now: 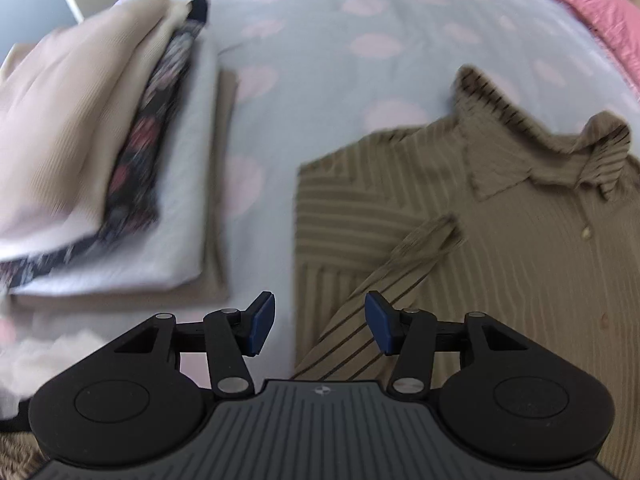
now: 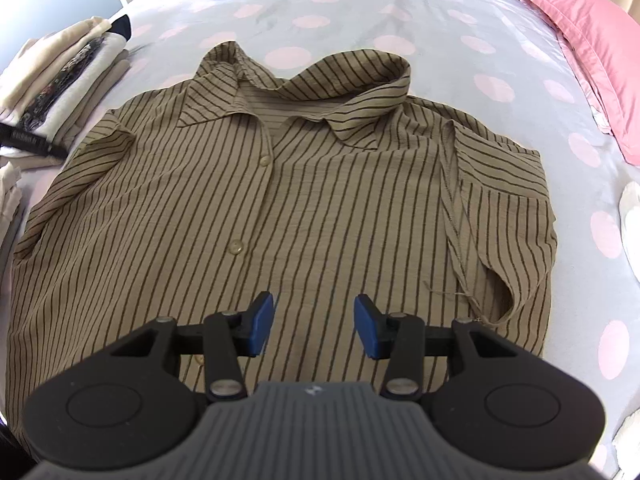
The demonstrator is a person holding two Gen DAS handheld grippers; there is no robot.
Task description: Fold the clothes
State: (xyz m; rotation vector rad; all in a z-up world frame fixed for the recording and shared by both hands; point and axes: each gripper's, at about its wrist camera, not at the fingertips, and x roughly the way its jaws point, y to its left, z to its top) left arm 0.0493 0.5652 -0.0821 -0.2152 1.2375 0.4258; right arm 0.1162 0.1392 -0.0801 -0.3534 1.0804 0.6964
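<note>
A: Left gripper [image 1: 320, 326], state?

B: Released. Blue pads stand apart with nothing pinched between them. Bed sheet [image 1: 312, 80] shows through the gap on its left half; the edge of the striped shirt [image 1: 500, 264] lies under the right pad.

A: Shirt relative to that claw?

B: Ahead and to the right. Its left sleeve [image 1: 400, 272] is folded in over the body and runs diagonally from just below the right pad up and away. Collar [image 1: 560, 152] lies farther ahead, right.

A: And to the left of it?

B: Stack of folded clothes [image 1: 100, 152], ahead-left, apart from the shirt with bare sheet between. Top item beige, then a dark floral piece, then pale grey; the lowest layer looks tan, but this view is motion-blurred, so that is tentative.

A: Right gripper [image 2: 314, 328]?

B: Also released, pads apart, empty. It hangs over the shirt's front, placket buttons [image 2: 236, 247] ahead and slightly left of the left pad. Right sleeve [image 2: 500, 216] is folded inward, ahead-right of the claw, with loose threads at its hem.

A: Surroundings from that side?

B: Pink pillow [image 2: 592, 52] far ahead-right; the stack far ahead-left. The sheet is pale grey with pink dots
</note>
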